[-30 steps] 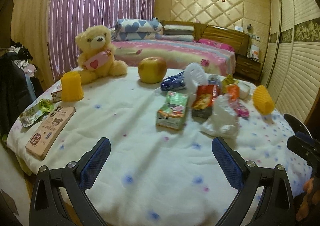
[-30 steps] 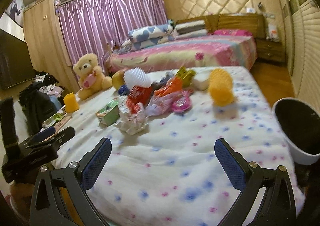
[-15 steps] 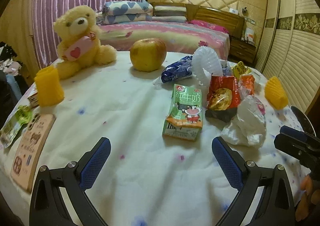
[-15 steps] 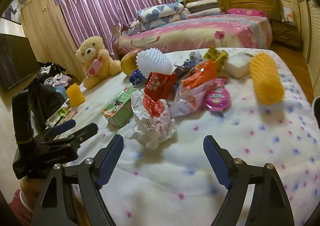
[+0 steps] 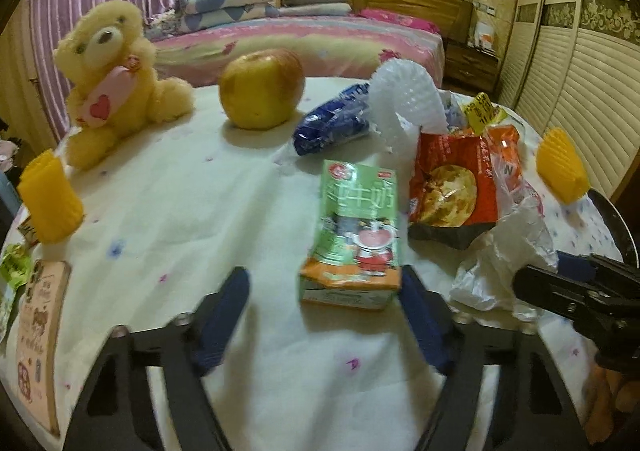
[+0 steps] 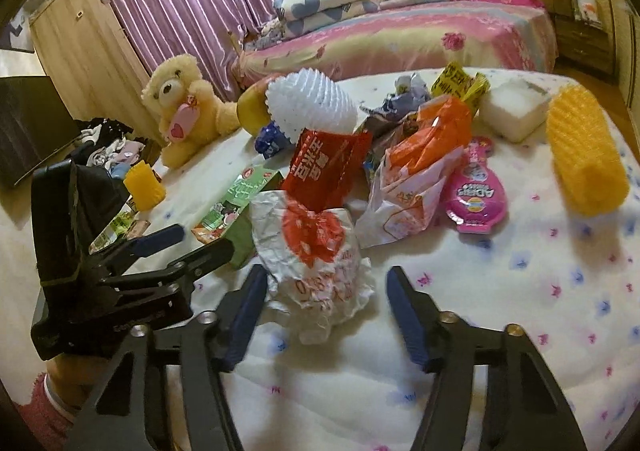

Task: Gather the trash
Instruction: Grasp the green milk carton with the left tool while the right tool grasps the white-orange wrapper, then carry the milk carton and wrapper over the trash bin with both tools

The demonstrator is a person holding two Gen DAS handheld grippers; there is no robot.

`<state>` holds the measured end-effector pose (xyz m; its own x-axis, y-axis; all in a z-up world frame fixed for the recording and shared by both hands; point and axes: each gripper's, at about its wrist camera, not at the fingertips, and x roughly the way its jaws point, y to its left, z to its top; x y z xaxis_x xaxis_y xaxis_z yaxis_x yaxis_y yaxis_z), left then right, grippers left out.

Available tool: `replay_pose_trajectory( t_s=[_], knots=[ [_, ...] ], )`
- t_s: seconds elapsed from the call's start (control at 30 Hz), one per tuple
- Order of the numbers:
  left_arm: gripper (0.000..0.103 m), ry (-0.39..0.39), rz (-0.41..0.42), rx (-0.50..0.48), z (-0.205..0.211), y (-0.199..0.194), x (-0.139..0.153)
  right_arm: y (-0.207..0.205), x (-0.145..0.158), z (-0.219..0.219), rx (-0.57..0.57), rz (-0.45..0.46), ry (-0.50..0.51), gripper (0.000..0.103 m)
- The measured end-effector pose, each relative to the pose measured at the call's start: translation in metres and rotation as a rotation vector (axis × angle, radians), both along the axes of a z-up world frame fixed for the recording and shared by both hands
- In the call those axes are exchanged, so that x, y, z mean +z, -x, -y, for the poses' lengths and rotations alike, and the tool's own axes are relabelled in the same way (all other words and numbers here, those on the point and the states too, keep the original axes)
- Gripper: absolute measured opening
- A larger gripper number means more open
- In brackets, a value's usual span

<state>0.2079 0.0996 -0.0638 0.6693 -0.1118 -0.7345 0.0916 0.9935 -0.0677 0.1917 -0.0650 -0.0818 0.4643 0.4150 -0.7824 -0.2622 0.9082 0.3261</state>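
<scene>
As both tools have just been closing partway, the left gripper (image 5: 322,315) is kept unclamped around the milk carton (image 5: 354,231); the right gripper (image 6: 326,315) brackets the crumpled wrapper (image 6: 316,263) ungripped, evidently sized for pickup, on the table (image 6: 540,291).

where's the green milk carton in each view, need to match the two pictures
Left wrist view: the green milk carton lies centre frame on the tablecloth, just ahead of the left gripper, near its right finger.
Right wrist view: the carton sits left of centre, partly hidden behind the crumpled white wrapper, beside the left gripper.
Shared landmark: the yellow teddy bear at the table's far left.
</scene>
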Motion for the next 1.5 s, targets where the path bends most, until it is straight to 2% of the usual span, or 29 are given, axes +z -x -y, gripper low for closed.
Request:
replay_pose_trajectory(
  t_s=[0.03,0.13,0.23,0.47,0.77,1.1,1.3,1.5],
  knots=[
    [0.048,0.008,-0.002,-0.01,0.0,0.0,0.0,-0.001,-0.002,0.001,0.005,-0.011,-0.012,0.051],
    [0.048,0.025,0.006,-0.027,-0.001,0.001,0.001,0.0,-0.003,0.003,0.012,-0.014,-0.035,0.035],
    [0.048,0.038,0.039,-0.021,-0.004,0.009,0.006,0.005,-0.001,0.01,0.01,-0.008,-0.061,0.032],
    [0.047,0.071,0.059,-0.017,0.011,0.048,0.006,0.023,0.01,0.036,-0.025,0.009,-0.094,0.031],
    [0.047,0.133,0.099,-0.032,0.036,0.094,0.024,0.047,0.019,0.083,-0.094,0.029,-0.109,0.031],
    [0.047,0.136,0.121,-0.189,0.095,0.113,0.043,0.066,0.023,0.139,-0.204,0.041,-0.114,0.031],
    [0.047,0.135,0.109,-0.294,0.134,0.116,0.042,0.078,0.029,0.17,-0.273,0.06,-0.107,0.031],
    [0.047,0.138,0.092,-0.361,0.157,0.105,0.037,0.089,0.029,0.2,-0.335,0.065,-0.092,0.031]
  ],
)
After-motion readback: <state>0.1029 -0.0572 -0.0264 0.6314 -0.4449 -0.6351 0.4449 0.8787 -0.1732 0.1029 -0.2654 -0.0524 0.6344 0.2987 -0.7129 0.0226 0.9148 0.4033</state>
